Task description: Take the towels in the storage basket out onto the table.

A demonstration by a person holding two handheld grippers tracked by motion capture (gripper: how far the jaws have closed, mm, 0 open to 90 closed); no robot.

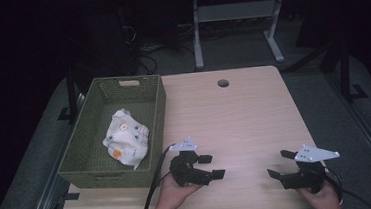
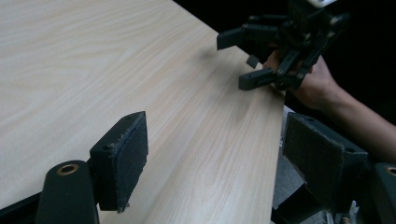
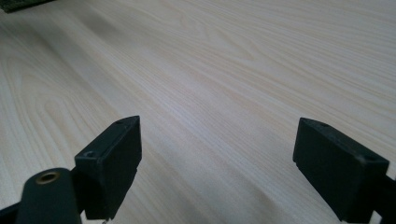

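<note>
Left gripper (image 1: 214, 166): jaws spread, empty, near table (image 1: 234, 115) front edge. Right gripper (image 1: 280, 164): jaws spread, empty, facing left gripper, well apart from it. Beyond, at left: green basket (image 1: 85, 165) on table, crumpled cloth (image 1: 126, 137) inside.

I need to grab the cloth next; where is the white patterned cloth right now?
In the high view, the white patterned cloth lies crumpled inside the green basket at the table's left, just left of the left gripper.

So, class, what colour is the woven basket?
Olive green basket, clearest in the high view.
</note>
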